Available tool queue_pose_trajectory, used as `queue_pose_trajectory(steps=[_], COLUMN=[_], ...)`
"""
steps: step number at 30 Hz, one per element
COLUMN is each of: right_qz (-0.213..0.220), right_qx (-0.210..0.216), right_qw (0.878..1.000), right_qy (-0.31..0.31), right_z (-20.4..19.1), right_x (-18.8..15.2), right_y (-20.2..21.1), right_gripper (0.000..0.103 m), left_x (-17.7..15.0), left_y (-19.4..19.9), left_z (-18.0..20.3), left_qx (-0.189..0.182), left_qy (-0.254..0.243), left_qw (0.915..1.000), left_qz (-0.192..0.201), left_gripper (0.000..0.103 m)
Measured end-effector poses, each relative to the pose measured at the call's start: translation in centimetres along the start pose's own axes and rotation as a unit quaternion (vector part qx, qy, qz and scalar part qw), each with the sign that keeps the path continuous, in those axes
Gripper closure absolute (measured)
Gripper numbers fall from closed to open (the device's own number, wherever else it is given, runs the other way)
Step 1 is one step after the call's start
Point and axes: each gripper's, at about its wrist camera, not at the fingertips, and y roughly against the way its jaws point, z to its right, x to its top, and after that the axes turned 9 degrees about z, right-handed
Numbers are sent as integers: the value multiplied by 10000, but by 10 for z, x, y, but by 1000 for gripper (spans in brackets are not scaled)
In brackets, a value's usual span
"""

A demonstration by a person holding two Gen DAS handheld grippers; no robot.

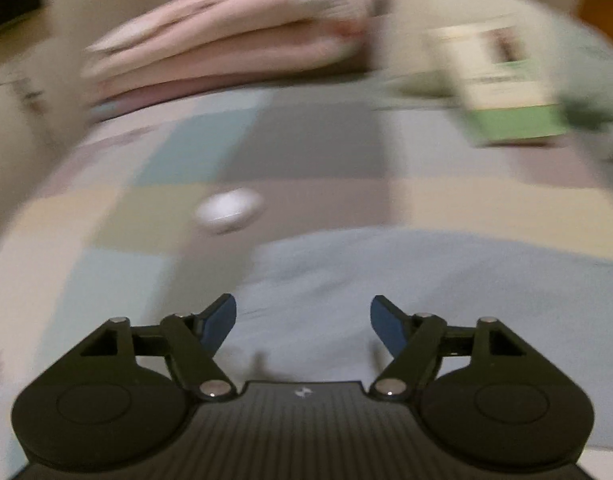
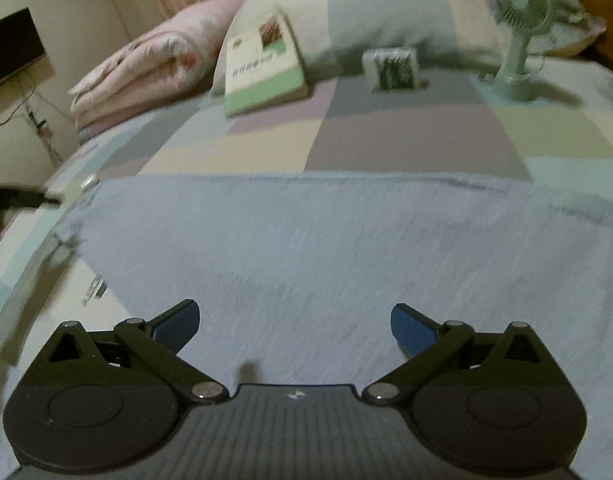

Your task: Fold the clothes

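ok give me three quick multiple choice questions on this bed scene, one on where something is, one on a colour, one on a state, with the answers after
1. Where does the book rest?
A. propped against the pillow
B. flat on the light blue garment
C. under the small fan

2. What colour is the folded quilt at the far left of the bed?
A. dark green
B. pink
C. black

3. How do the jaws of the right gripper stand?
A. shut on the garment
B. shut on the book
C. open, nothing between them

Answers:
1. A, its top edge leans on the pillow beside the quilt.
2. B, pale pink with a faint floral print.
3. C, the blue pads stand wide apart above the flat garment.
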Motion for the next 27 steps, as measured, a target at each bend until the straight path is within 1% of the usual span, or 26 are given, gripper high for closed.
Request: queue_pose_trajectory(steps=[2,6,8,9,10,11,13,15,18,22,24,25,27], right_qz=[43,276,320,328,336,341,401,459,525,648,704,726,776], right_qx=[123,306,363,384,404,407,434,461,438,448,456,459,472], right_qw=[9999,9983,9979,9979,9979,9980,9979,9977,9974,9967,9962,9961,9955], right_qy=[92,420,436,404,372,329,260,215,210,216,214,220,254], right_z=[-4,-10,-8,-6,-5,-4,-2,-1,-1,-1,-1,-1,-2], right_x=[1,2,2,2,1,2,2,2,0,-2,-3,-3,-3], right_y=[5,18,20,20,20,19,18,17,14,12,13,13,15], right_gripper=[0,0,0,0,0,0,0,0,0,0,0,0,0], left_x=[5,5,3,1,-1,-3,-8,-13,-22,-29,-30,-30,-27], left_y=[-5,-10,-11,-16,-20,-26,-44,-62,-82,-99,-96,-93,-91], left_z=[24,25,-4,-21,-37,-49,-70,-87,-99,-99,-91,-87,-89], left_qx=[-462,-281,-83,106,295,461,629,761,635,484,519,519,483], left_qy=[-24,-74,416,618,818,943,1082,1208,1295,1289,1129,1025,1053], left_qw=[9989,9995,9989,9977,9958,9941,9921,9897,9895,9905,9922,9933,9932], left_qz=[-15,139,188,239,289,263,97,-66,-105,-70,38,83,129], left_gripper=[27,27,28,30,36,39,55,57,57,57,57,60,60])
